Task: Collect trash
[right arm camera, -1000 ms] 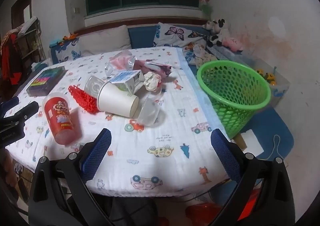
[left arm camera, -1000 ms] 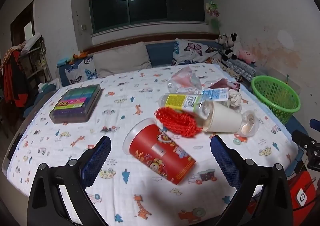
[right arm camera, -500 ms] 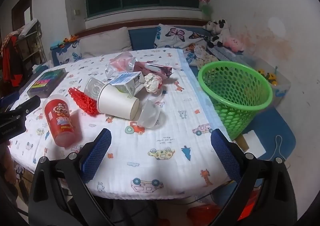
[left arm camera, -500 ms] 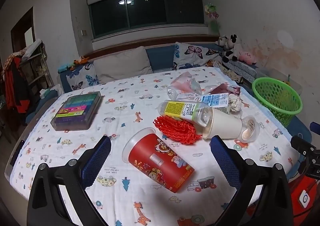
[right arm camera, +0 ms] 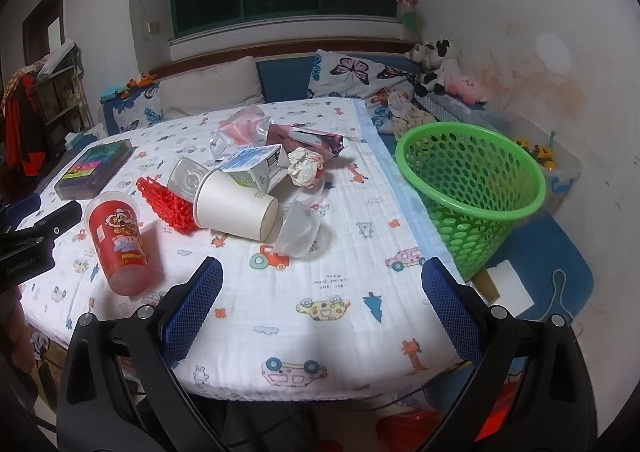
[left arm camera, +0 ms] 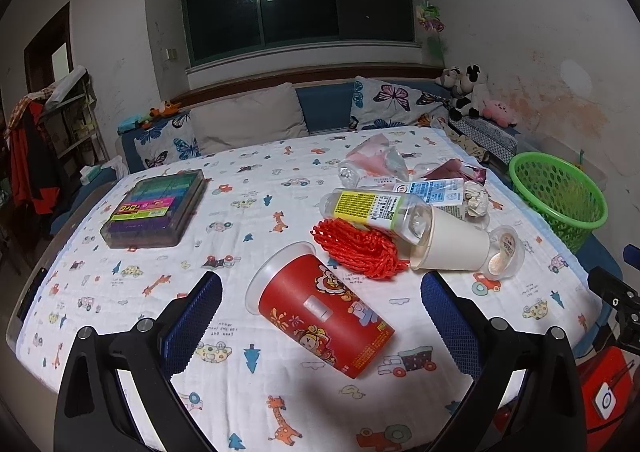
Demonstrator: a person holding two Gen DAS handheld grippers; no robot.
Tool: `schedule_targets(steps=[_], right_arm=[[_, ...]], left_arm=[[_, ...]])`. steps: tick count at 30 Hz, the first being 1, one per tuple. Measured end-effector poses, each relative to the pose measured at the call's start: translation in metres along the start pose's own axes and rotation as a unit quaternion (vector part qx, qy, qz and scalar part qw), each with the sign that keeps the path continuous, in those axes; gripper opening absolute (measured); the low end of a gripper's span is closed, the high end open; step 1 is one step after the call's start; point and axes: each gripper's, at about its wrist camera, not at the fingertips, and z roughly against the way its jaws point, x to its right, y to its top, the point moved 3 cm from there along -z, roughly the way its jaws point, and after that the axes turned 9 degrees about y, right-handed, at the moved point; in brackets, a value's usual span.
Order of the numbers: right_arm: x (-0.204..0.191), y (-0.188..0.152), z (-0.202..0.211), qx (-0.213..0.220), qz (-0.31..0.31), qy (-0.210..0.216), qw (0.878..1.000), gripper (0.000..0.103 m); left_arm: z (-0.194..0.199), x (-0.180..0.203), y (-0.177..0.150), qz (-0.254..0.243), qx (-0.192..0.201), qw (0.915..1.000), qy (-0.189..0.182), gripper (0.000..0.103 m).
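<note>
A pile of trash lies on the cartoon-print table: a red cup [left arm camera: 324,316] on its side, red netting [left arm camera: 360,248], a clear bottle [left arm camera: 376,211], a white paper cup [left arm camera: 452,248], a clear lid cup [left arm camera: 504,256], a milk carton [right arm camera: 256,167], crumpled paper [right arm camera: 304,167] and plastic wrappers [right arm camera: 248,127]. A green basket [right arm camera: 472,187] stands at the table's right edge. My left gripper [left arm camera: 320,328] is open, its fingers either side of the red cup, above it. My right gripper [right arm camera: 320,316] is open and empty over the table's near edge, short of the lid cup [right arm camera: 298,230].
A box of coloured blocks [left arm camera: 154,207] sits on the table's far left. Behind the table are cushions [left arm camera: 248,123] and stuffed toys [left arm camera: 468,95] along the wall. A clear bin with toys [right arm camera: 548,159] stands behind the basket. The left gripper shows in the right wrist view [right arm camera: 36,236].
The left view has pulled back and up a little, so the red cup sits smaller between the fingers. The right gripper has edged forward over the table. Both stay open.
</note>
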Motion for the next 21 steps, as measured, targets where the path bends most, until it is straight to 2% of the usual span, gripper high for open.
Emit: schedule_targets(steps=[21], right_arm=[[0.0016,0.0005,-0.0013,0.001,-0.001,0.001,1.0,0.099]], left_arm=[[-0.0003,0.0006,0.0018,0.003,0.0,1.0,0.006,0.097]])
